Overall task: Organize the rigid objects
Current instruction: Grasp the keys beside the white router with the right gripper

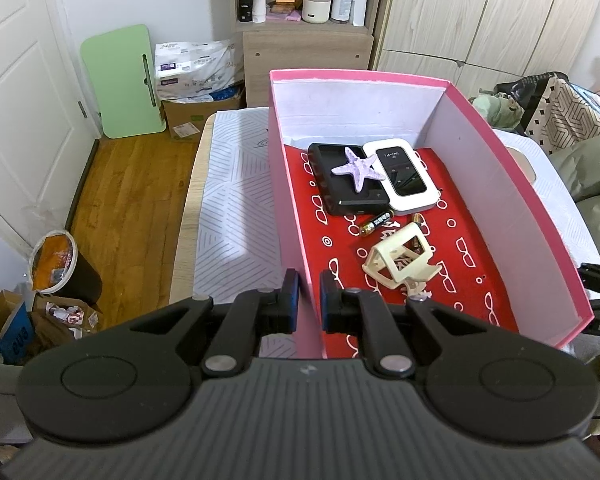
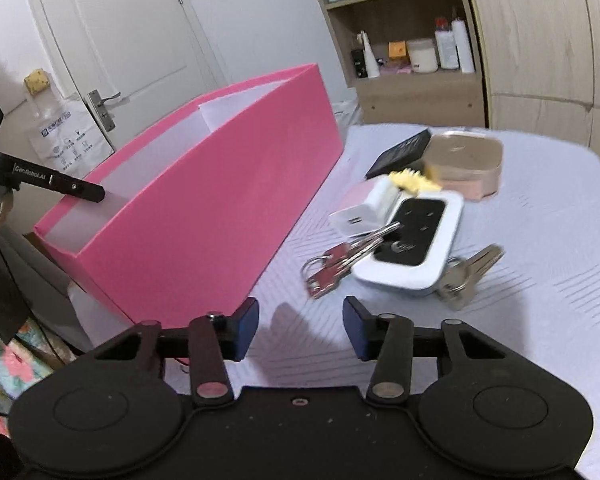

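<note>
My left gripper (image 1: pixel 309 298) is shut on the near left wall of the pink box (image 1: pixel 290 200), one finger on each side. Inside on the red lining lie a black case (image 1: pixel 340 184) with a purple starfish (image 1: pixel 360 168) on it, a white pocket router (image 1: pixel 404 178), a battery (image 1: pixel 376 225) and a cream plastic clip (image 1: pixel 400 260). My right gripper (image 2: pixel 300 328) is open and empty above the table, right of the pink box (image 2: pixel 220 200). Ahead of it lie keys (image 2: pixel 340 260), a white-and-black device (image 2: pixel 412 244), a white charger (image 2: pixel 364 212) and more keys (image 2: pixel 464 276).
Further back on the table in the right wrist view sit a black card (image 2: pixel 400 152), a yellow comb-like piece (image 2: pixel 414 182) and a tan case (image 2: pixel 464 164). A wooden shelf unit (image 1: pixel 304 32) stands behind. A bin (image 1: pixel 60 264) and boxes are on the floor at left.
</note>
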The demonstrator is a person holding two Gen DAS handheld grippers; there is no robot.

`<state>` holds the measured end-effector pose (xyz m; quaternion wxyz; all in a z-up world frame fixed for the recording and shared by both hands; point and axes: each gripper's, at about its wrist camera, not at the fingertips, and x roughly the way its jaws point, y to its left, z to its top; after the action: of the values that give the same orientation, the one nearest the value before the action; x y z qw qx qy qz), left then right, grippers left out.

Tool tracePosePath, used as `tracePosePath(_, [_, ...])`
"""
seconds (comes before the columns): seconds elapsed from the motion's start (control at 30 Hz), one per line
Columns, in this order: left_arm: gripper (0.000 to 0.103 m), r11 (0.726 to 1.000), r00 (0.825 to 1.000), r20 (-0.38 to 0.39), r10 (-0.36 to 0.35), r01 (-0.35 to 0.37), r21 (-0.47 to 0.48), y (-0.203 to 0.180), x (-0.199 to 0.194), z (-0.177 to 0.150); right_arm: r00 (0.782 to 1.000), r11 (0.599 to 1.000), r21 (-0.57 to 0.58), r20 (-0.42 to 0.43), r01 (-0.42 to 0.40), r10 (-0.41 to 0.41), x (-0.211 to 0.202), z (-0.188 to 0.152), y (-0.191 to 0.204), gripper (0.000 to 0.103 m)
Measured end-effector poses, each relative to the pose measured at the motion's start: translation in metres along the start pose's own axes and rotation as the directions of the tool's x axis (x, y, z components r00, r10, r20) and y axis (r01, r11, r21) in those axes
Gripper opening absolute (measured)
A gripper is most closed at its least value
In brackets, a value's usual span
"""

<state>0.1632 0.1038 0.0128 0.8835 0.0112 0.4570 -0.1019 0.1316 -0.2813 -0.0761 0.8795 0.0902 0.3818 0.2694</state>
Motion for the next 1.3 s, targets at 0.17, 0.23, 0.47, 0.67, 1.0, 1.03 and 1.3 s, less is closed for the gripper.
tracePosePath(0.17, [0.01, 1.0, 1.0, 0.001, -0.002, 0.002, -0.002, 0.0, 0.0, 0.0, 1.0, 0.992, 0.124, 0.015, 0.008, -0.009, 0.018, 0.009, -0.007, 0.048])
tracePosePath(0.23, [0.01, 1.0, 1.0, 0.0, -0.004, 0.004, -0.002, 0.0, 0.0, 0.0, 0.999, 0.989, 0.149, 0.039, 0.018, -0.024, 0.023, 0.01, -0.008, 0.048])
tracePosePath(0.47, [0.01, 1.0, 1.0, 0.0, -0.004, 0.004, 0.0, -0.001, 0.0, 0.0, 0.977, 0.985, 0.042, 0.122, 0.169, -0.173, 0.032, 0.001, 0.013, 0.015])
tracePosePath(0.67, [0.01, 1.0, 1.0, 0.003, -0.006, 0.006, -0.003, -0.001, 0.0, 0.001, 0.973, 0.99, 0.032, 0.182, 0.14, -0.144, 0.021, -0.003, 0.014, 0.002])
tracePosePath(1.0, [0.01, 1.0, 1.0, 0.005, -0.007, 0.007, -0.005, -0.001, 0.0, 0.001, 0.98, 0.982, -0.126, 0.153, 0.143, -0.123, 0.025, 0.005, 0.03, 0.01])
tracePosePath(1.03, [0.01, 1.0, 1.0, 0.005, -0.008, 0.008, -0.005, -0.001, 0.0, 0.001, 0.982, 0.976, -0.162, 0.145, 0.145, -0.122, 0.027, 0.007, 0.033, 0.012])
tracePosePath(1.3, [0.01, 1.0, 1.0, 0.005, -0.011, 0.011, -0.005, -0.001, 0.0, 0.001, 0.98, 0.928, -0.316, 0.092, 0.199, -0.179, 0.043, 0.014, 0.039, 0.048])
